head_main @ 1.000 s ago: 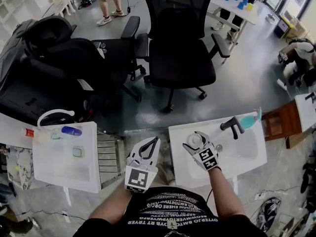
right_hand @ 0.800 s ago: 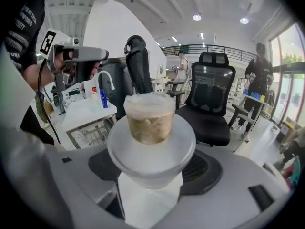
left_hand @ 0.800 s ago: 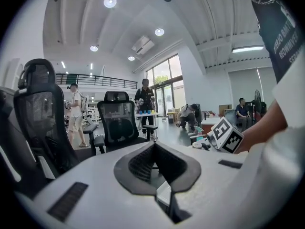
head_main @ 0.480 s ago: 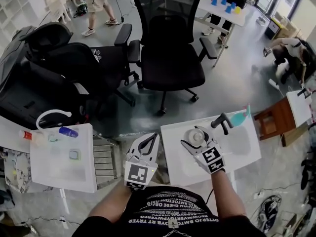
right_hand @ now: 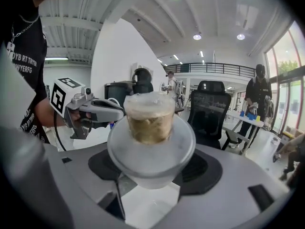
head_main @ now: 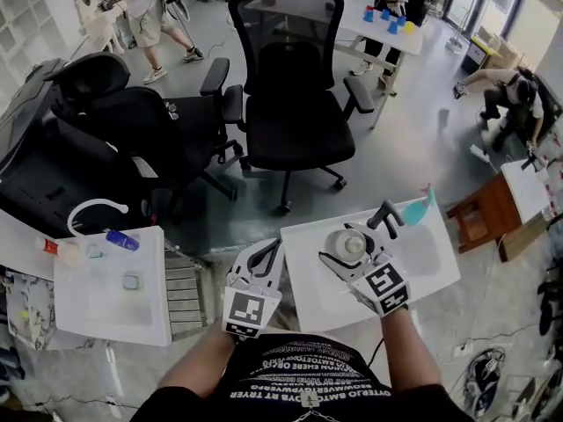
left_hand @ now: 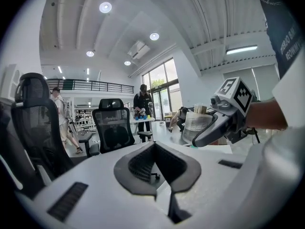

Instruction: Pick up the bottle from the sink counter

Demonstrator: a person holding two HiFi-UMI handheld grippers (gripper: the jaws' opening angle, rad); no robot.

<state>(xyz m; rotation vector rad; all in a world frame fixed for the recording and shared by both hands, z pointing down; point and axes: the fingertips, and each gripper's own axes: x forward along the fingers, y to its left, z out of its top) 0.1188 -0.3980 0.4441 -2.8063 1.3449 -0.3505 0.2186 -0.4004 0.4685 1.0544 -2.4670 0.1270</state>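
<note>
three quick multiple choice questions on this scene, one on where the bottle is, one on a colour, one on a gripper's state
1. Where is the bottle?
A. lying in the sink basin
B. between the right gripper's jaws
C. on the seat of the black office chair

2. What colour is the faucet on the sink counter?
A. red
B. gold
C. black

3. What is the left gripper doing?
A. holding nothing
B. clamping a blue cup
C. gripping the faucet

Answers:
1. B: the right gripper view shows the bottle seated between the jaws of the right gripper.
2. C: the faucet stands dark against the white sink counter in the head view.
3. A: the left gripper hangs beside the counter, and the left gripper view shows nothing between its jaws.
</note>
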